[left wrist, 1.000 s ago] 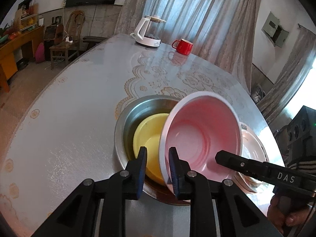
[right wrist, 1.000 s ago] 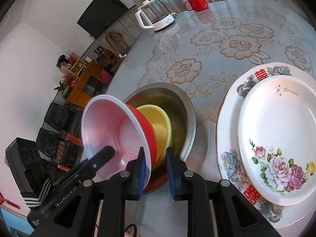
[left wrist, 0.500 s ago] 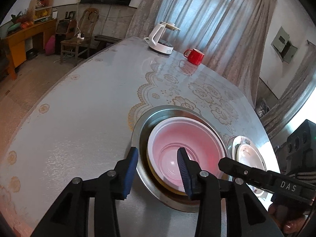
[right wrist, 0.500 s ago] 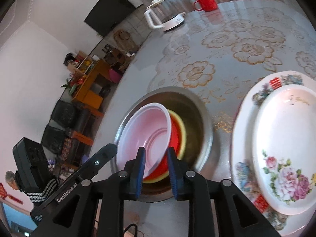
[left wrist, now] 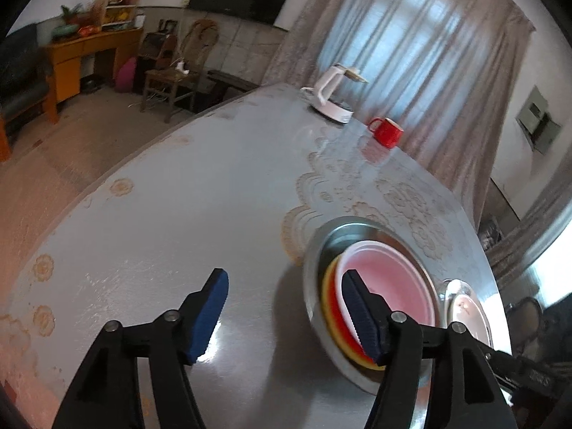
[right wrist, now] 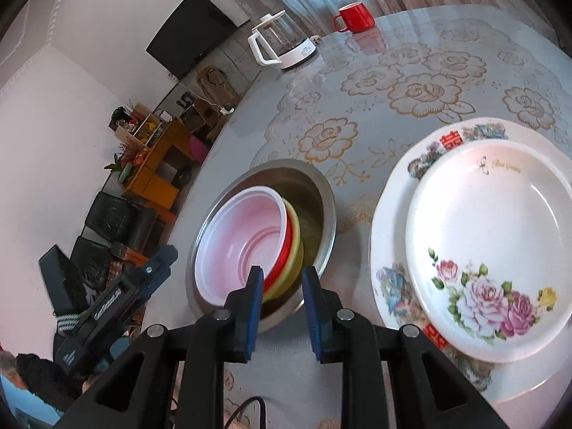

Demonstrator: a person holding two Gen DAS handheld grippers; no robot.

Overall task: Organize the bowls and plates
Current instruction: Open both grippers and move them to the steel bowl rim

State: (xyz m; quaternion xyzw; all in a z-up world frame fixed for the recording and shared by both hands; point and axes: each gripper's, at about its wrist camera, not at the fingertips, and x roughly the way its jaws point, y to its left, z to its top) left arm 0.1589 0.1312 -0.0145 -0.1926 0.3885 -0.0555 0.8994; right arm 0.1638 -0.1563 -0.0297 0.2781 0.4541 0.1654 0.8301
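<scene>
- The red plastic bowl with a pale pink inside [right wrist: 239,243] sits nested in a yellow plastic bowl [right wrist: 295,236], and both rest inside the wide stainless steel basin [right wrist: 323,200] on the round table with a gold-flower cloth under glass [right wrist: 411,89]. The red bowl leans toward one side of the basin rather than sitting level.
- The left gripper [left wrist: 282,307] stands well open with nothing between its blue pads; its jaws have just been opening, and it is off the bowl stack, with one pad crossing the bowl's near rim in the left wrist view.
- The right gripper [right wrist: 280,293] has its jaws narrowly apart, hovering in front of the basin's near rim; no pad appears to press on anything, so I judge it empty.
- Just beside the basin, a smaller white ceramic plate with roses [right wrist: 493,261] lies stacked on a larger floral-rimmed white plate [right wrist: 389,250].
- Judgement: bowls are gathered in one stack and plates in another, so the sorting looks largely done. What may remain is settling the leaning bowl flat and drawing both grippers away.
- A white electric kettle [right wrist: 282,43] and a red mug [right wrist: 355,18] stand well apart at the far edge, untouched.
</scene>
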